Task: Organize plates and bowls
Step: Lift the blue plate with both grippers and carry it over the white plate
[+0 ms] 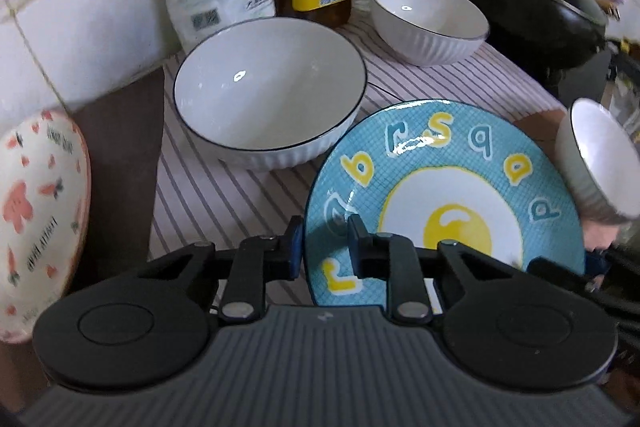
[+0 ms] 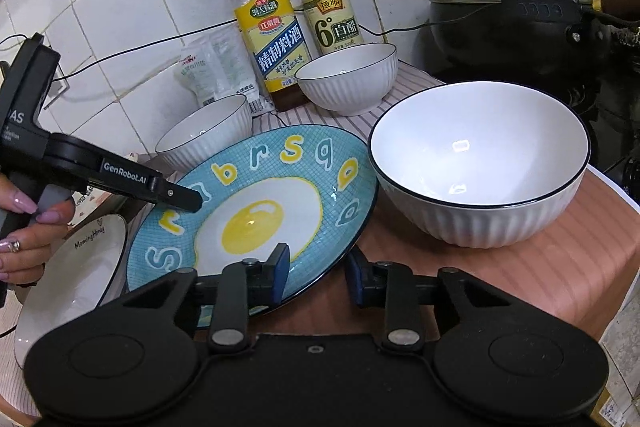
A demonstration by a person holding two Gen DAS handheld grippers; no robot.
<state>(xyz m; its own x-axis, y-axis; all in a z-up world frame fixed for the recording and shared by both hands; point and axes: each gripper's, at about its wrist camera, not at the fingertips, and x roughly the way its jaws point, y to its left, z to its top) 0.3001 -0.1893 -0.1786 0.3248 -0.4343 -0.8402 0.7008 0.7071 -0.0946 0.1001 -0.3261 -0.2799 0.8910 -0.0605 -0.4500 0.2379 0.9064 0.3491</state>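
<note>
The table [image 2: 540, 267] carries a blue egg plate [image 2: 256, 203], tilted. The left tongs [image 1: 325, 241] pinch its near-left rim; the right tongs [image 2: 316, 273] straddle the opposite rim, grip unclear. A big white bowl [image 2: 480, 179] sits just right of the right tongs, a smaller bowl [image 2: 348, 83] beyond by the bottles [image 2: 272, 27].

Floral plate [image 1: 40, 219] cut by left edge; bowl [image 1: 596, 163] at right blurred, perhaps tilted; wok [image 2: 520, 23] partly cropped.
</note>
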